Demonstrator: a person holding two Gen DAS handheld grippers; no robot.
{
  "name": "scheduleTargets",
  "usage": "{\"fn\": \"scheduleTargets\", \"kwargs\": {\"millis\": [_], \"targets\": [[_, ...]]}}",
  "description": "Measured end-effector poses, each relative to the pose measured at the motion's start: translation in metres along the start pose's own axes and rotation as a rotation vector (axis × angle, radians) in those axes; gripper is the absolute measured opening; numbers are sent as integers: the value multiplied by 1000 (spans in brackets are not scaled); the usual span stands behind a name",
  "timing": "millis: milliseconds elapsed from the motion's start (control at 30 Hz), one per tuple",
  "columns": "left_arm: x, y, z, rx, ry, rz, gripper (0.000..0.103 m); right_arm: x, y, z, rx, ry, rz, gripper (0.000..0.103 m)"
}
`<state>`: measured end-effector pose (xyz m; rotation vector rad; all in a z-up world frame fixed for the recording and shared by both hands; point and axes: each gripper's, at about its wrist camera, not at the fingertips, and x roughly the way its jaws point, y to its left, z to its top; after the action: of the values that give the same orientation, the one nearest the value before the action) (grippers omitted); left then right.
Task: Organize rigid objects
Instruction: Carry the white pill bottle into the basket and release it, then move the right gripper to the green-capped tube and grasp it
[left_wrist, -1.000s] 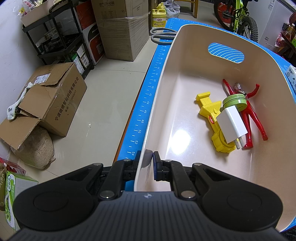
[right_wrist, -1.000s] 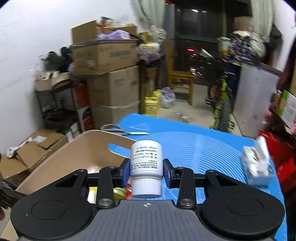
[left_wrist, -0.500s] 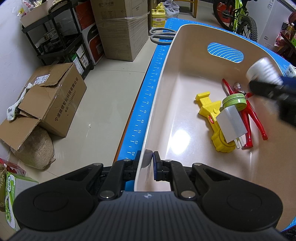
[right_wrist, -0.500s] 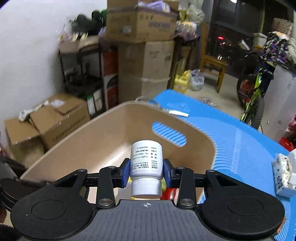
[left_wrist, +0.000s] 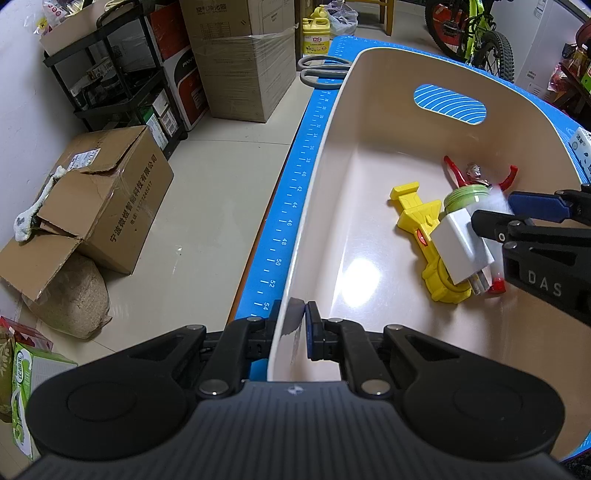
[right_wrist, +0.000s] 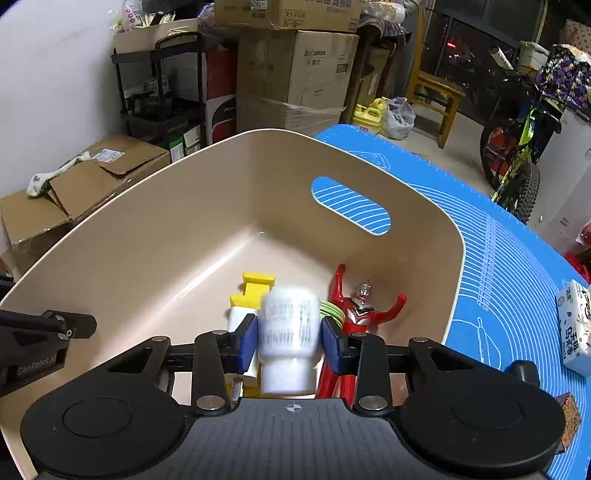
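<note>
Nearest to us, our left gripper (left_wrist: 295, 334) is clamped on the near rim of the beige bin (left_wrist: 332, 147). Our right gripper (right_wrist: 288, 341) is closed on the white pill bottle (right_wrist: 288, 332), its long axis pointing forward, cap toward us. It hangs directly above the yellow toy (right_wrist: 255, 286) and the red figure (right_wrist: 360, 306), so the bottle must go down.

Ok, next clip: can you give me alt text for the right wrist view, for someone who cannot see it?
The right gripper holds a blurred white pill bottle, cap toward the camera, over the inside of a beige tub on a blue mat. Below it lie a red toy figure, a yellow toy and a green lid; the left gripper shows at the left edge.
</note>
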<state>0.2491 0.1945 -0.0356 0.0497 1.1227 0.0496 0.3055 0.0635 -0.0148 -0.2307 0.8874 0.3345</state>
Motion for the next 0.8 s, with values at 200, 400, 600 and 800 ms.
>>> {"fn": "scheduleTargets", "kwargs": {"millis": [200,400,600,800], "targets": [[0,-1,0,2,0,2,14,-9,-2,-1,11,-46,21,52],[0,-1,0,2,0,1,14,-37,-14,-1,25,-145,6,70],[0,0,0,1,0,0,14,-64,-40,-4,40,-217,-40,73],[0,0,0,3,-1,0,14,-79,-76,-14,96,-259,-105,81]]}}
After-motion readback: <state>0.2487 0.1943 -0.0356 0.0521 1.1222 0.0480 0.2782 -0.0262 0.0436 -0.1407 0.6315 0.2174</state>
